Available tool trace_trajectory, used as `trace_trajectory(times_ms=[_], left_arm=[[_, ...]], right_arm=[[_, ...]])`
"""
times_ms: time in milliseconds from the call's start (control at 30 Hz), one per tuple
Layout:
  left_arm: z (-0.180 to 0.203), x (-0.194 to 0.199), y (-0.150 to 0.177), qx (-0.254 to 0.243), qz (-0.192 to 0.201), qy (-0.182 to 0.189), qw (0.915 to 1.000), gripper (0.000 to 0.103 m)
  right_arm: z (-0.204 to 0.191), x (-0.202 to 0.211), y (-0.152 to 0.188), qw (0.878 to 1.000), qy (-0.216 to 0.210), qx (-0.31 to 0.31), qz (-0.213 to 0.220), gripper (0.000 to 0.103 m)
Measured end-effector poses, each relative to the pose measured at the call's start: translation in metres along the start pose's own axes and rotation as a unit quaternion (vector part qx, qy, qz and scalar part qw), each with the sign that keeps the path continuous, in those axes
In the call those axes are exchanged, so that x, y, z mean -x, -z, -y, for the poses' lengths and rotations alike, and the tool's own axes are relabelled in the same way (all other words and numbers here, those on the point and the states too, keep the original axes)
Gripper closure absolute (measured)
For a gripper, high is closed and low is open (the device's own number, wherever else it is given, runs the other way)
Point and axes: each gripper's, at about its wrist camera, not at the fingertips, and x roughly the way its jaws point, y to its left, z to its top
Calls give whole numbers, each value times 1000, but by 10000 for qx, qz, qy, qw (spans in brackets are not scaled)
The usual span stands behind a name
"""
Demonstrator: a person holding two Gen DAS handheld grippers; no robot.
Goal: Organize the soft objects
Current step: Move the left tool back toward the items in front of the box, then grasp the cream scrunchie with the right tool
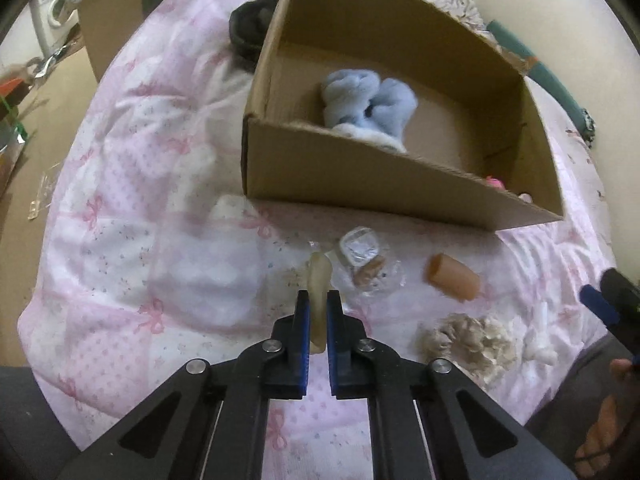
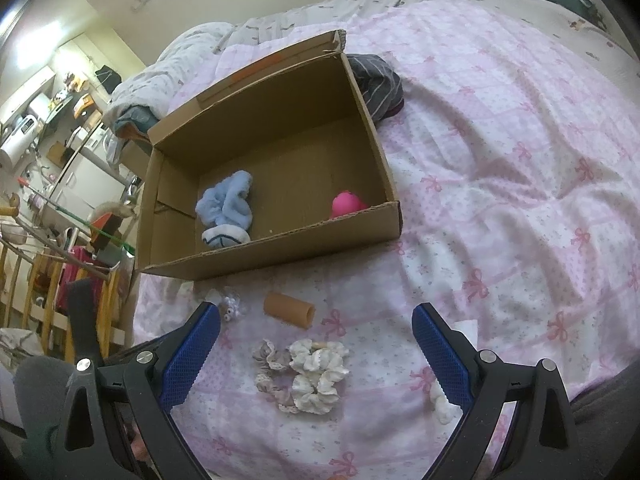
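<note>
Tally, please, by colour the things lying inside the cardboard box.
Blue: 1, the fluffy blue bundle
Pink: 1, the pink toy
Total: 2 in the cardboard box

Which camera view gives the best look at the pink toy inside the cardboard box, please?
The right wrist view: the pink toy shows as a rounded shape in the near right corner of the cardboard box. In the left wrist view only a sliver of it shows above the box's front wall.
</note>
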Motion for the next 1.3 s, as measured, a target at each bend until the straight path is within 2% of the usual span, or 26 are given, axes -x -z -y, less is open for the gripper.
trace_trajectory(times_ms=[233, 300, 400, 533, 667, 800, 833, 867, 900, 933, 1000, 1067, 1167, 1233, 1300], left_arm=[[-10, 49, -2, 175, 236, -234, 9993, 97], [-11, 68, -1, 111, 336, -406, 9985, 96], [-17, 88, 3, 157, 375, -357, 9985, 96], [-17, 93, 10, 6, 474, -599, 9971, 96], [-9, 82, 14, 7, 434, -418, 9982, 96], [1, 74, 14, -172, 456, -413, 9980, 96], [3, 73, 14, -202, 458, -412, 9979, 96], [5, 72, 14, -236, 470, -416, 9977, 96], [6, 72, 14, -252, 479, -414, 9977, 96], [7, 72, 14, -268, 491, -402, 9976, 96], [9, 72, 14, -282, 512, -384, 9976, 96], [8, 72, 14, -276, 515, -387, 9975, 96], [8, 72, 14, -244, 504, -387, 9977, 96], [8, 72, 14, -242, 514, -401, 9976, 96], [9, 72, 14, -260, 527, -414, 9974, 96]], right_arm=[[2, -2, 1, 10000, 18, -17, -73, 0], [4, -2, 1, 9999, -5, -56, -83, 0], [6, -3, 1, 9998, -20, -115, -131, 0], [6, -7, 2, 9997, 9, -114, -200, 0], [3, -13, 5, 9993, 32, -38, -373, 0], [7, -27, 10, 9959, -288, -213, -836, 2], [11, -32, 12, 9936, -440, -362, -977, 5], [12, -36, 14, 9914, -556, -446, -1095, 15], [12, -41, 16, 9898, -561, -461, -1222, 19], [11, -46, 18, 9892, -449, -424, -1326, 20], [9, -55, 22, 9877, -306, -355, -1490, 38], [8, -64, 26, 9849, -258, -352, -1676, 50], [8, -71, 30, 9818, -246, -405, -1839, 51], [9, -72, 32, 9811, -242, -406, -1879, 57], [10, -74, 32, 9801, -264, -416, -1924, 74]])
